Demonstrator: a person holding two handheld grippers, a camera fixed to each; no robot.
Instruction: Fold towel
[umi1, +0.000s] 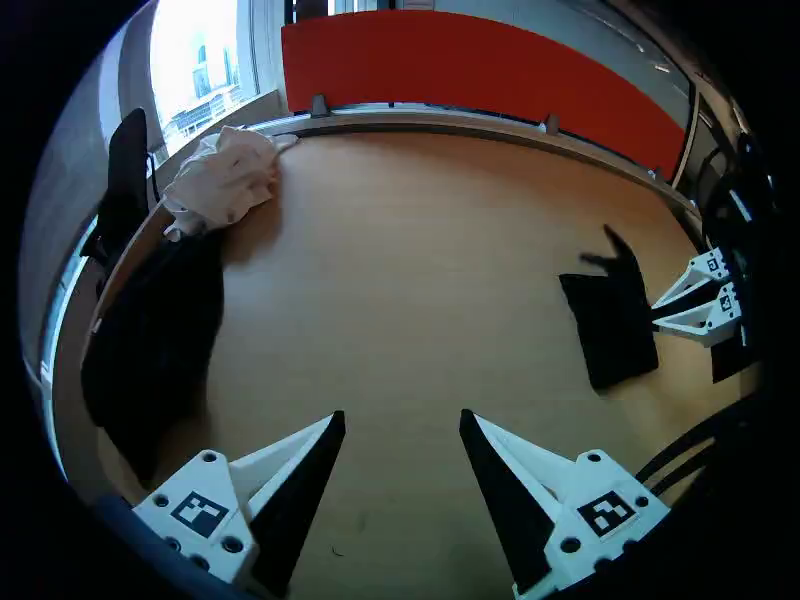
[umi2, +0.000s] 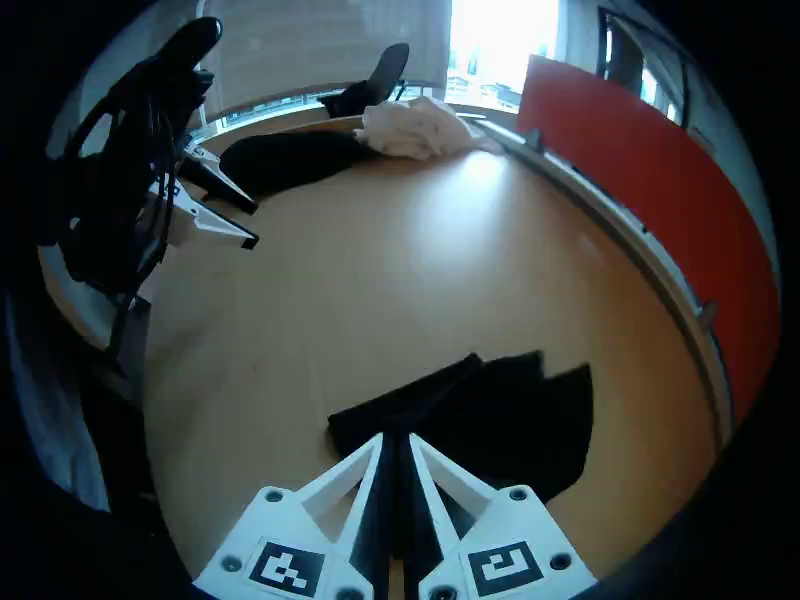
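While left gripper (umi1: 402, 414) fingers spread over table (umi1: 420, 250), right gripper (umi2: 395, 438) fingers clenched, seemingly pinching black towel (umi2: 510, 410) edge.

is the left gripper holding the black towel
No, the left gripper is open over the bare table, well apart from the black towel.

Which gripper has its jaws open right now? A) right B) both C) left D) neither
C: the left gripper has its jaws spread wide over the bare table, while the right gripper has its jaws pressed together at the edge of the black towel.
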